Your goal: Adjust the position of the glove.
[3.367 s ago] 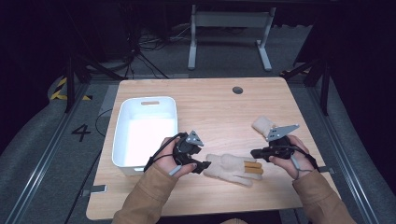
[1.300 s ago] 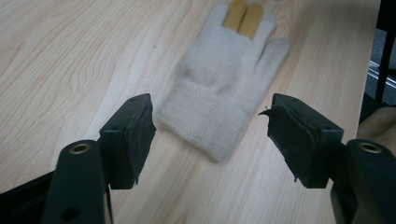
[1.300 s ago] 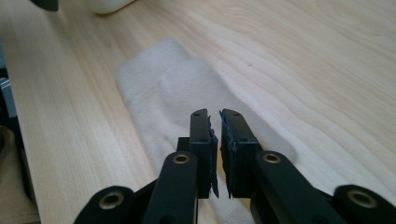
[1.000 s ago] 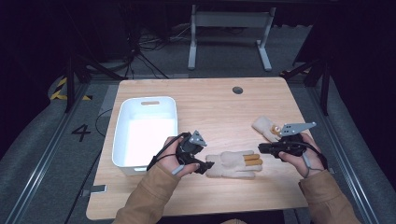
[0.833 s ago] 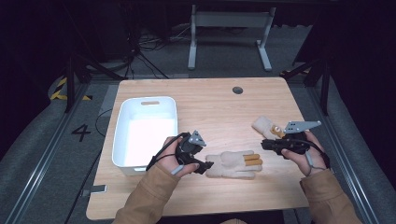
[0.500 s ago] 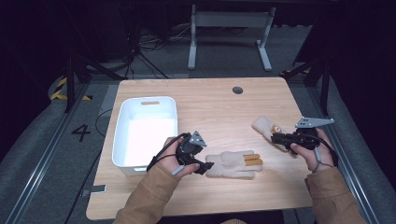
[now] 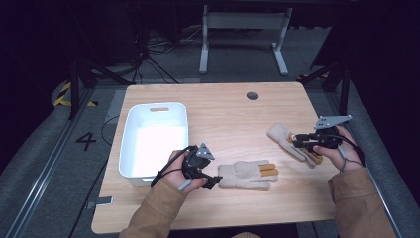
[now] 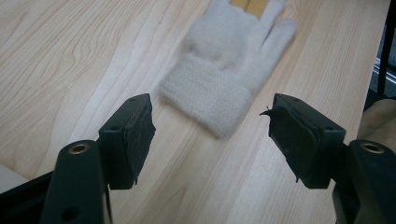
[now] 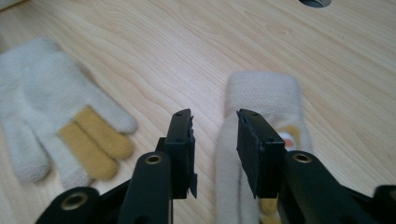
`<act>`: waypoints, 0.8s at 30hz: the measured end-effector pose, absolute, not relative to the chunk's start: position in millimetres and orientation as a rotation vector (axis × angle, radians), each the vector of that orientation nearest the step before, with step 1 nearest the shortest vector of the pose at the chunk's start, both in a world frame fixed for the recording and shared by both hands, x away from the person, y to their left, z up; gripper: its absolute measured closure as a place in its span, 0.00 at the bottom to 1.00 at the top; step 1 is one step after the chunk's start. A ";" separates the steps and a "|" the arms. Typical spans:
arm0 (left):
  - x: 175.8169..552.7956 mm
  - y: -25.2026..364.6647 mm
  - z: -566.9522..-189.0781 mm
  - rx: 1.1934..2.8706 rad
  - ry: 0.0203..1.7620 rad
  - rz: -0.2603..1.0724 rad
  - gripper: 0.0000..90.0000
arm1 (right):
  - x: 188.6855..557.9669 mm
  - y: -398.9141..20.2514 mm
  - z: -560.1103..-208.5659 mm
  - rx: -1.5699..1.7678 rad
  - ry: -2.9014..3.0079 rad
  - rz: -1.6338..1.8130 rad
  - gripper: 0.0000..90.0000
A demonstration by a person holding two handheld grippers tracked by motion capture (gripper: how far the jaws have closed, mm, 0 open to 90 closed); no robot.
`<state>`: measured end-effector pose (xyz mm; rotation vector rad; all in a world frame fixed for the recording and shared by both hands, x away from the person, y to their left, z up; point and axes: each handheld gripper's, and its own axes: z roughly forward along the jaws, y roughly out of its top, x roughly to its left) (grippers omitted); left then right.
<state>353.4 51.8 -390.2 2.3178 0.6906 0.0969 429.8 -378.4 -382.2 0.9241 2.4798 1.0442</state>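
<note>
Now | both grippers apart: left gripper (image 8: 212,140), right gripper (image 9: 215,135) | white bin (image 7: 130,148) beside left glove (image 7: 245,174)

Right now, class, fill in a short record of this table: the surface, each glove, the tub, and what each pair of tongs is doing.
surface: light wooden table
near glove: cream glove with tan fingers, lying flat, cuff toward the left tongs
far glove: second cream glove, lying at the right tongs
tub: white bin, left part of the table
left tongs: open, cuff just ahead of the jaws, not touching
right tongs: jaws have just been opening, over the far glove's edge, not pressing it
</note>
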 end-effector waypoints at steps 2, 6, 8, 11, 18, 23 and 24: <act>350.6 54.4 -390.8 2.316 0.702 0.103 0.35 | 435.1 -379.6 -384.2 0.934 2.474 1.042 0.68; 346.8 60.1 -389.9 2.312 0.720 0.105 0.35 | 444.8 -383.0 -389.2 0.988 2.474 1.030 0.64; 345.3 61.0 -388.7 2.305 0.721 0.107 0.35 | 448.9 -384.9 -393.5 1.009 2.491 1.007 0.64; 343.9 61.6 -388.4 2.301 0.720 0.108 0.34 | 453.2 -389.2 -398.5 1.048 2.451 0.992 0.64; 344.4 63.7 -389.5 2.306 0.721 0.108 0.34 | 459.0 -398.1 -409.8 1.153 2.331 1.008 0.60; 345.4 61.9 -389.3 2.302 0.721 0.099 0.34 | 463.8 -401.9 -420.6 1.210 2.318 0.984 0.60; 344.9 61.0 -389.9 2.305 0.716 0.100 0.34 | 464.3 -401.9 -422.5 1.222 2.328 0.981 0.60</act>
